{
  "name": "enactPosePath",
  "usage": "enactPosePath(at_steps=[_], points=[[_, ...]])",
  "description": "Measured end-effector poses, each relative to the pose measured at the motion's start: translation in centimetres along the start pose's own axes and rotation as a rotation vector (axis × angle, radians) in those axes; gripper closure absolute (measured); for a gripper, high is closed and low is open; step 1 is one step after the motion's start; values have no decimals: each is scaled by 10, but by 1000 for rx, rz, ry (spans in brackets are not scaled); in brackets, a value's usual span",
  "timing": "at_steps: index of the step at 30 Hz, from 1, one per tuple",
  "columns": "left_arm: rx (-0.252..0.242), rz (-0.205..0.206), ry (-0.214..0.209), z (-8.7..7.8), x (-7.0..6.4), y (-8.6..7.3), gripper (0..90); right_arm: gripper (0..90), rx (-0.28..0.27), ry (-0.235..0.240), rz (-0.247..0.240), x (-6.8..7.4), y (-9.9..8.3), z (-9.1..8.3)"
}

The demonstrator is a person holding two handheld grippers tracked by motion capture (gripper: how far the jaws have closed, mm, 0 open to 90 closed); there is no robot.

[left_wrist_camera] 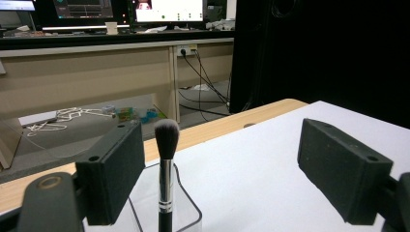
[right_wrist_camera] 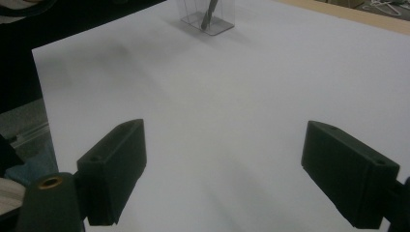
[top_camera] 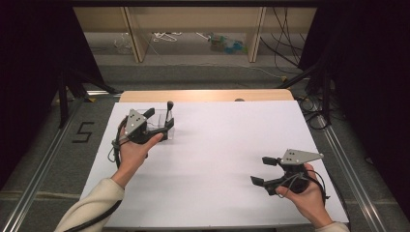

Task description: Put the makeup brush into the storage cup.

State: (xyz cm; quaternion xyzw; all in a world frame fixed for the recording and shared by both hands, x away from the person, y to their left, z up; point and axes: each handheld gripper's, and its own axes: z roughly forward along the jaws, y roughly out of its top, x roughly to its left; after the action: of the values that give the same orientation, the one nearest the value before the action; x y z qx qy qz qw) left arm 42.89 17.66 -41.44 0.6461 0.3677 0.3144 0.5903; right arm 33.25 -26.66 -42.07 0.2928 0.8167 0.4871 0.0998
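A makeup brush (top_camera: pixel 169 112) with a dark handle and soft grey bristles (left_wrist_camera: pixel 167 136) stands upright in a small clear container (top_camera: pixel 166 129) at the back left of the white table top. My left gripper (top_camera: pixel 159 119) is open right at the container. In the left gripper view the brush rises between the jaws, close to the left one, and touches neither. My right gripper (top_camera: pixel 261 170) is held open above the front right of the table with nothing between its fingers. The right gripper view has the container (right_wrist_camera: pixel 220 21) far off at the top.
A white sheet (top_camera: pixel 217 145) covers the table, with a bare wooden strip (top_camera: pixel 208 95) along its far edge. Metal rails (top_camera: pixel 43 159) run along the floor on both sides, next to a floor mark "5" (top_camera: pixel 83 131). Wooden shelving and loose cables (top_camera: pixel 164 36) lie beyond the table.
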Motion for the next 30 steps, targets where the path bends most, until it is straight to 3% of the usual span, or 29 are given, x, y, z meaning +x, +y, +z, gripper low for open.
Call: enactPosePath(at_steps=[1, 11, 12, 15, 27, 28, 30], points=[[0, 16, -2, -2, 0, 0, 169, 169, 0, 0, 0, 0, 0, 0], [6, 5, -21, -11, -5, -2, 169, 169, 0, 0, 1, 0, 0, 0], [9, 21, -23, -12, -5, -2, 169, 169, 0, -1, 0, 0, 0, 0], [9, 4, -32, -14, -8, -3, 169, 169, -2, 0, 1, 0, 0, 0], [20, 3, -61, -30, -15, -5, 173, 169, -2, 0, 1, 0, 0, 0], [18, 21, -68, -32, -15, -4, 173, 169, -2, -1, 1, 0, 0, 0], [18, 7, -69, -34, -16, -4, 173, 169, -3, -1, 1, 0, 0, 0]])
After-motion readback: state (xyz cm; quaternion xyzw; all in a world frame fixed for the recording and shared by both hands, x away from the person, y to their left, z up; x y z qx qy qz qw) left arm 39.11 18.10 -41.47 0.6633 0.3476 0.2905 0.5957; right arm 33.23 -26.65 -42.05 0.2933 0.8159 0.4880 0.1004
